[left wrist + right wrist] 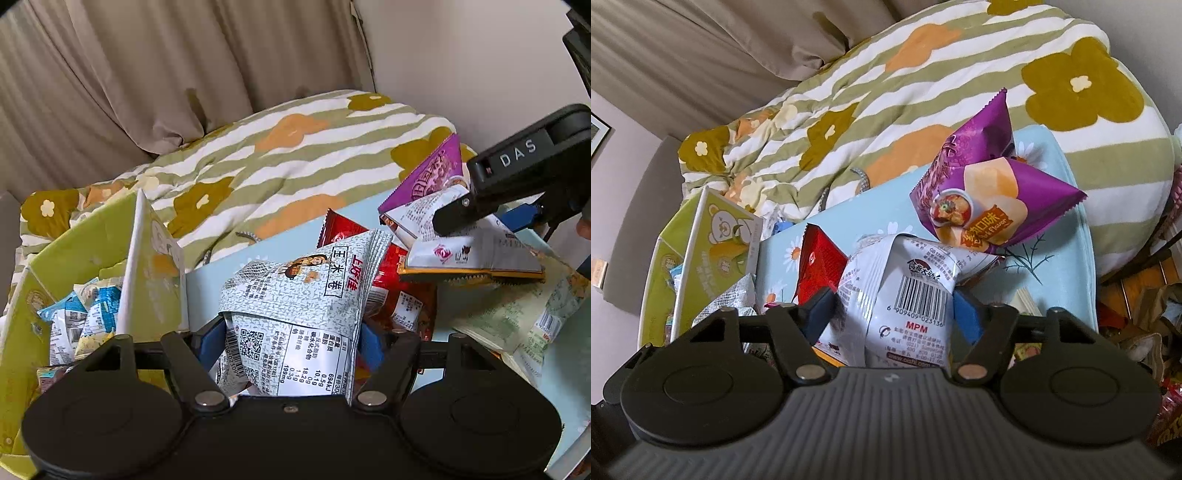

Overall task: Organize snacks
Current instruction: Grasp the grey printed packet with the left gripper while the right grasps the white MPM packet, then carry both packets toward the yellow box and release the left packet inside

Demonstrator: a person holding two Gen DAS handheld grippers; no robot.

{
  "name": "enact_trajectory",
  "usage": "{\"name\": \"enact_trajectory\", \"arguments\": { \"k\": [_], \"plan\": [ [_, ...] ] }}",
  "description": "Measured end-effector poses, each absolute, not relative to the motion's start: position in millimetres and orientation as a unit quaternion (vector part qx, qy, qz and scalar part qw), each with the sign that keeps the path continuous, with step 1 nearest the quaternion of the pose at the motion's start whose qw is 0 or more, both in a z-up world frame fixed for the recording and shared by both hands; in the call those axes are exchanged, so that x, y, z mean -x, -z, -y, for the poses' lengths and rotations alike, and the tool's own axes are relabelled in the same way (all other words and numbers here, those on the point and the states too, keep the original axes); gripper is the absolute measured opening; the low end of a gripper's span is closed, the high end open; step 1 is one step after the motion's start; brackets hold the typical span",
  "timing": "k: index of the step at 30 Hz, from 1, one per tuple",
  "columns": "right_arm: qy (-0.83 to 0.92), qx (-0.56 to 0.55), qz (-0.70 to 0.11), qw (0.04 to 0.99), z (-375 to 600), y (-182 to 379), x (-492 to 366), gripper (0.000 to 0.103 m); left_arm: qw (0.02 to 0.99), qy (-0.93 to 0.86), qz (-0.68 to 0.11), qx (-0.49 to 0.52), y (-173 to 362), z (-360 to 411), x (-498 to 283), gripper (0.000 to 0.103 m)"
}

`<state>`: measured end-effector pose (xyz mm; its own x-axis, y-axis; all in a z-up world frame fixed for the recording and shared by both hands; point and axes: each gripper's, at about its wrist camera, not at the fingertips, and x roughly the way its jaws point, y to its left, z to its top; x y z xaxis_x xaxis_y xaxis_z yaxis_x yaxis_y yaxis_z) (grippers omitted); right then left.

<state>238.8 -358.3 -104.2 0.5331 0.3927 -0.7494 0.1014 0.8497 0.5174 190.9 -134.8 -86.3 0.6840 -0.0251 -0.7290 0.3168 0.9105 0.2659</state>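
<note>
My left gripper (291,343) is shut on a grey-white patterned snack bag (306,288), held just right of the green cardboard box (92,258). The box holds several small blue and white packets (85,317). My right gripper (892,314) is shut on a white snack bag with a barcode (908,295); it also shows in the left wrist view (461,221) at upper right, holding that white bag (476,247) above the table. A purple chip bag (982,192) and a red bag (820,266) lie on the light blue table (886,206).
A pale green bag (524,310) lies at the table's right. A striped flower-print quilt (277,162) on a bed lies beyond the table, with beige curtains (147,74) behind. More snack clutter (1145,332) sits to the right of the table.
</note>
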Motion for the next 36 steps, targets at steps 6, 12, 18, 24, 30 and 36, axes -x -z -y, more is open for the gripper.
{"name": "enact_trajectory", "arguments": {
  "k": [6, 12, 18, 24, 30, 36],
  "plan": [
    [-0.092, -0.260, -0.459, 0.844, 358, 94, -226, 0.075, 0.907, 0.092, -0.369, -0.181, 71, 132, -180, 0.075],
    [-0.099, -0.257, -0.440, 0.855, 354, 78, -210, 0.074, 0.919, 0.082, -0.346, -0.168, 50, 127, -166, 0.075],
    [-0.117, -0.244, -0.408, 0.872, 343, 46, -195, 0.074, 0.935, 0.057, -0.317, -0.150, 18, 109, -152, 0.075],
    [-0.155, -0.241, -0.373, 0.883, 315, 12, -186, 0.074, 0.948, 0.026, -0.285, -0.137, -12, 77, -136, 0.076],
    [-0.190, -0.236, -0.350, 0.886, 269, -12, -183, 0.074, 0.953, -0.013, -0.273, -0.127, -29, 28, -130, 0.076],
    [-0.212, -0.231, -0.343, 0.885, 214, -26, -184, 0.074, 0.953, -0.038, -0.274, -0.122, -34, -27, -138, 0.076]
  ]
}}
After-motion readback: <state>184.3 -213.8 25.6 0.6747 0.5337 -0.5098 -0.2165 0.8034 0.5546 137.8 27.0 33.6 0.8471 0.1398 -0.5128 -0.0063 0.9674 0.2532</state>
